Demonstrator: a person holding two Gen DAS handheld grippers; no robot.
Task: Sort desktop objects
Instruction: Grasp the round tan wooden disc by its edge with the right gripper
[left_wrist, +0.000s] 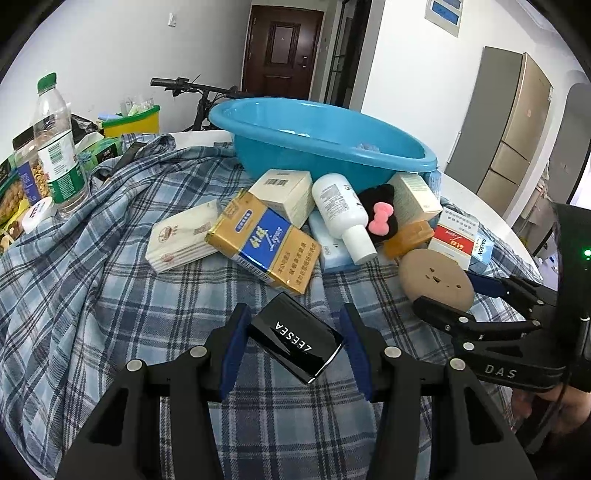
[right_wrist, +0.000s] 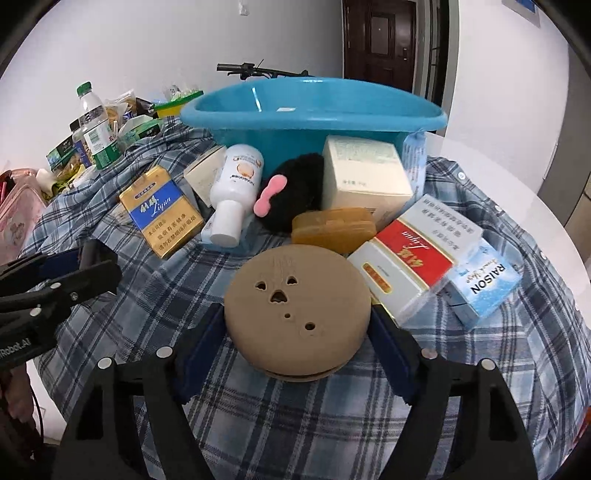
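My left gripper (left_wrist: 295, 328) is open around a black ZEESEA box (left_wrist: 295, 336) lying on the plaid cloth; a gap shows at the right finger. My right gripper (right_wrist: 297, 332) has its blue pads against the sides of a round tan case (right_wrist: 297, 314) with small cut-outs. It also shows in the left wrist view (left_wrist: 436, 277). Behind lie a gold-blue Liqun carton (left_wrist: 264, 242), a white bottle (left_wrist: 341, 214), a black puff with a pink bow (left_wrist: 380, 218) and a red-white carton (right_wrist: 413, 254).
A blue basin (left_wrist: 317, 136) stands behind the pile. A water bottle (left_wrist: 57, 147) and snack boxes stand at the far left. A RAISON pack (right_wrist: 484, 284) lies at the right. The plaid cloth (left_wrist: 110, 280) covers a white round table (right_wrist: 517, 184).
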